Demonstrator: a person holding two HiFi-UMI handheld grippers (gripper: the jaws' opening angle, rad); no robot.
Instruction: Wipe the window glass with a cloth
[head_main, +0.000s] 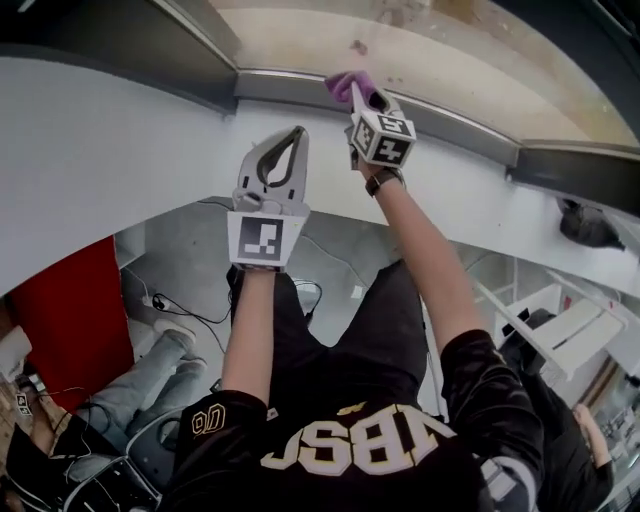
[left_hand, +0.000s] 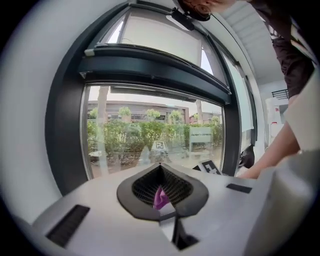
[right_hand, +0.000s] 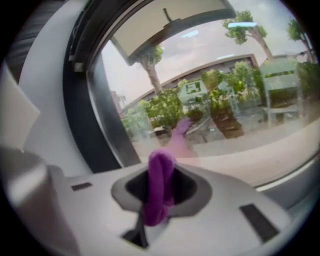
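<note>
A purple cloth (head_main: 343, 85) is bunched in my right gripper (head_main: 357, 93), which is shut on it and holds it up against the lower edge of the window glass (head_main: 450, 60). In the right gripper view the cloth (right_hand: 159, 190) stands between the jaws, and its faint reflection shows on the glass (right_hand: 225, 100). My left gripper (head_main: 300, 132) is shut, lower and to the left, in front of the white wall and apart from the glass. In the left gripper view a small purple bit (left_hand: 160, 198) shows in the jaw gap of the left gripper (left_hand: 161, 167); what it is I cannot tell.
A dark window frame (head_main: 180, 60) runs round the glass, with a white sill (head_main: 470, 170) under it. A black object (head_main: 585, 225) lies on the sill at the right. Below are a red panel (head_main: 70, 320), floor cables (head_main: 190, 305) and a seated person's legs (head_main: 150, 375).
</note>
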